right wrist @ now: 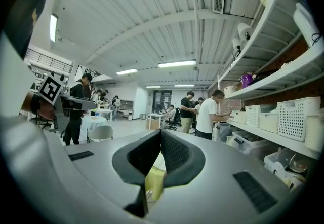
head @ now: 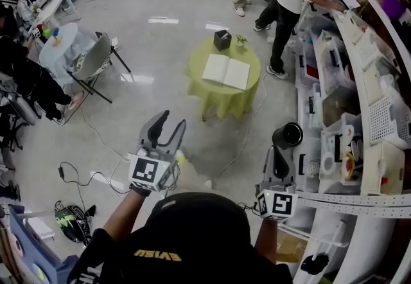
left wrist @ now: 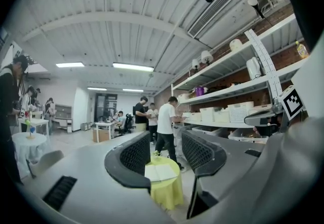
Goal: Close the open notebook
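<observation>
Left jaws: the left gripper (left wrist: 166,153) stands about half open. Its two black pads (left wrist: 135,156), dimpled like a mesh, face each other across a clear gap with nothing between them.
Right jaws: the right gripper (right wrist: 160,135) is closed, its dimpled black pads meeting at the tips in a narrow V, and it has hold of nothing.
Gripper bodies: smooth grey moulded shells with curved black rims. In the head view the left gripper (head: 168,123) is held out ahead, and the right gripper (head: 278,159) sits lower, near the shelving.
Marker cubes: a white cube (head: 146,172) with a black square pattern sits on the left gripper, and another cube (head: 278,204) on the right.
Notebook: the notebook (head: 226,71) lies open and flat, two pale pages side by side, on the round table well ahead of both grippers. From the left gripper view the notebook (left wrist: 160,172) shows far off through the gap.
Table: the table (head: 215,101) is small and round, with a yellow-green cloth hanging in soft folds. It also shows in the left gripper view (left wrist: 167,193).
Also on table: a dark box (head: 222,39) and a small green plant (head: 241,39) stand at the far edge.
Floor: the floor (head: 160,103) is pale, glossy and speckled.
Shelving: white shelves (head: 359,96) on the right hold perforated plastic baskets.
</observation>
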{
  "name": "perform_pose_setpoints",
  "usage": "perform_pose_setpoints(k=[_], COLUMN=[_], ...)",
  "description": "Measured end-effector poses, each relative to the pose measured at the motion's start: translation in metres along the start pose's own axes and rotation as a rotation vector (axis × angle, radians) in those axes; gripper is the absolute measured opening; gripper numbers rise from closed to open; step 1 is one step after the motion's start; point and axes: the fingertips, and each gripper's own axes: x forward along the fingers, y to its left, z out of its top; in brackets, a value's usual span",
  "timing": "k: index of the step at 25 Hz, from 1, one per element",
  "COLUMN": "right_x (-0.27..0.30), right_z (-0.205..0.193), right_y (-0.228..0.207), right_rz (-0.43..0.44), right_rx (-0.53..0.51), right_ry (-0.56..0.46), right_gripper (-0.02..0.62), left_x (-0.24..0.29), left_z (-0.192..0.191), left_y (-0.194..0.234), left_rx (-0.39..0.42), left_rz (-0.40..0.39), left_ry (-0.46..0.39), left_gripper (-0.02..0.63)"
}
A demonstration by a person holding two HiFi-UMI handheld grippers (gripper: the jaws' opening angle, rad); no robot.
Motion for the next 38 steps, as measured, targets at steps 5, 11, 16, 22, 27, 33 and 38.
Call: perform_pose_setpoints(k=[5,11,16,22,27,33,38], right_x=[-0.001,-0.004,-0.016,0.002,0.022,0.028,0.035], right_z=[-0.001,0.005,-0.009,-0.006,-0.006,-0.004,-0.003], right_y=[-0.021,-0.044,-0.066,-0.046,-0.025,-0.004,-0.003], right_rz=[-0.063,-0.111,-0.160,-0.098,-0.019,0.025,0.050], right_rx=[0.084,0.092,0.107,0.097,0.083,0.068,0.066], right_ry=[-0.011,-0.018,0.013,0.029,0.037,0.031,0.024], right_gripper=[0.002,0.002,0.002,0.002,0.002,0.002,0.002], left_x=[0.004,0.008,0.026,0.020,0.017,0.005,0.003], left_z=[0.001,-0.017,-0.018,-0.006,-0.004,0.000,0.000], left_y=[0.002,0.008,-0.008,-0.001,0.002,0.017,0.022], left_rx=[0.003,0.052,0.087,0.088,0.105,0.066,0.032], left_rz=[0.016,-0.008,-0.050,-0.027,-0.002,0.031,0.064], left_ry=[0.030,0.112,0.108,0.054,0.032,-0.013,-0.028], left_gripper=[0.256,0.355,0.399,0.397,0.396,0.394,0.394])
